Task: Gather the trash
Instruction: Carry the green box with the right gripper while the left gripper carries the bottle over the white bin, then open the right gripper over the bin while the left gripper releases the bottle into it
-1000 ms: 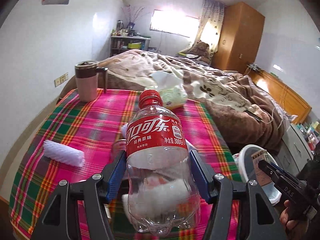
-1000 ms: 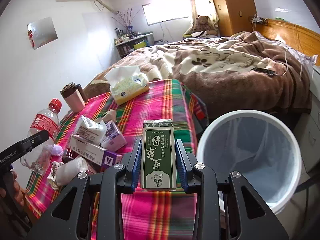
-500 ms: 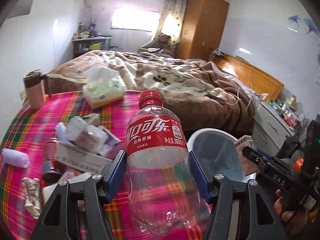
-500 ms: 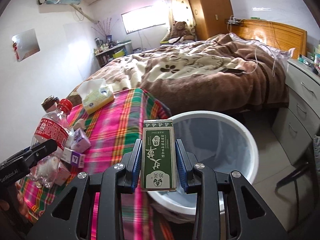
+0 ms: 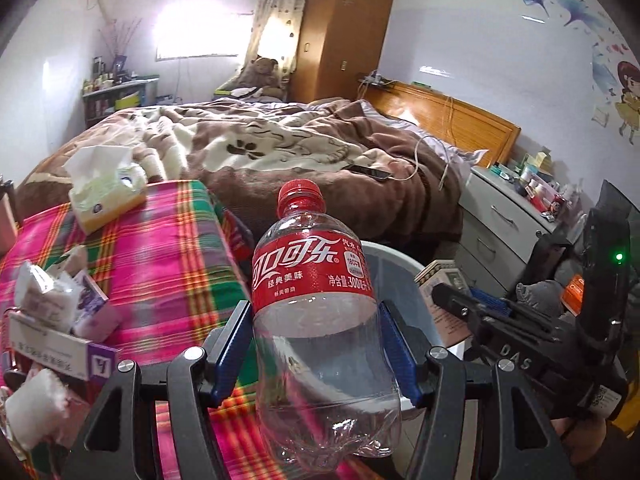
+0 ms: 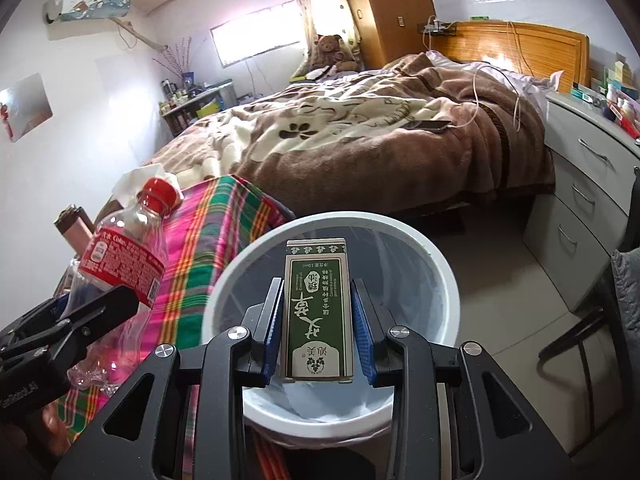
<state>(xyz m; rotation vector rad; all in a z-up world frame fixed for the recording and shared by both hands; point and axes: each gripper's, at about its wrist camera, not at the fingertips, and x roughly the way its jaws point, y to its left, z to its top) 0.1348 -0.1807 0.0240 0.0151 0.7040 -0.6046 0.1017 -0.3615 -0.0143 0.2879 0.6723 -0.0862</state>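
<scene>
Two grippers [image 5: 316,354] [image 6: 316,340] w/ bottle [image 5: 320,320], box [image 6: 316,312]

In my left claw [image 5: 316,354] I held an empty clear cola bottle [image 5: 320,344], upright, red cap on, red label round its shoulder, its lower half dented; it hung over the desk [image 5: 168,256] edge, just beside the white bin [image 6: 448,280]; in my right claw [image 6: 318,328] I held a small green-and-white carton [image 6: 316,312], upright, its print upside down, right over the bin's open mouth; the bin stood on the floor against the desk, lined with a pale bag; crumpled wrappers [image 5: 44,304] and a purple-ended box [image 5: 60,350] lay on the desk.
</scene>
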